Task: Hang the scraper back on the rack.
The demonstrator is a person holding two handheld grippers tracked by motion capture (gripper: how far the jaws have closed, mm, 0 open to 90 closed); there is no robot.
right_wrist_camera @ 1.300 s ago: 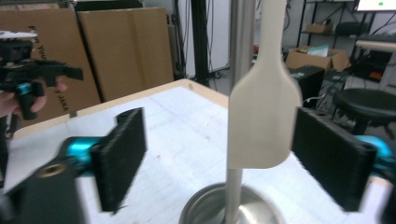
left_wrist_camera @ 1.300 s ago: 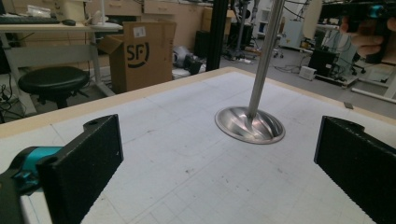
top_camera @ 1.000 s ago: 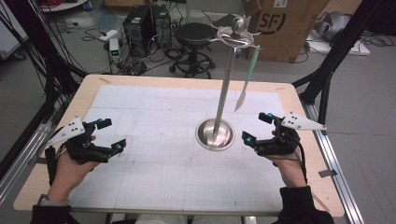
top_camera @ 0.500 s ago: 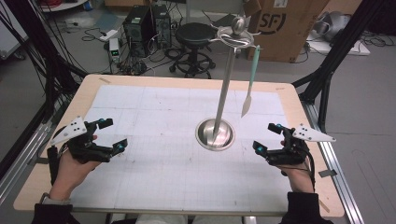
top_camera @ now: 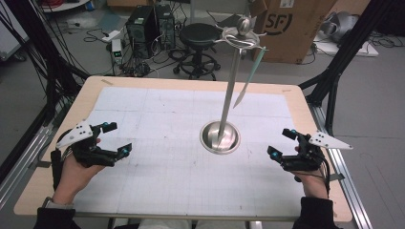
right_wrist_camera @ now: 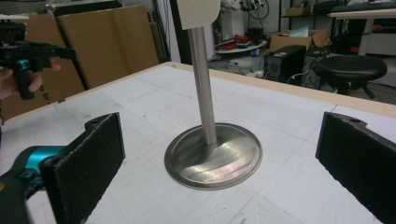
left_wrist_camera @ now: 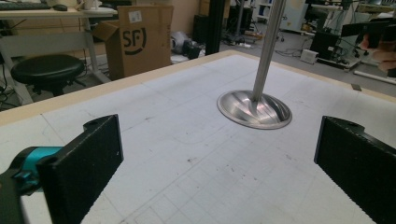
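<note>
Jaws wide apart on both sides, nothing between them! The left gripper point(top_camera: 118, 137) hovers low over the left part of the white gridded mat point(top_camera: 157, 171), the right gripper point(top_camera: 281, 143) over the mat's right edge, well apart. Between them stands the shiny steel stand with its round dished base point(top_camera: 220, 137), pole rising to hooked arms at the top, where a pale green spatula point(top_camera: 250, 76) hangs blade down, clear of the wooden-edged table point(top_camera: 71, 114).
</note>
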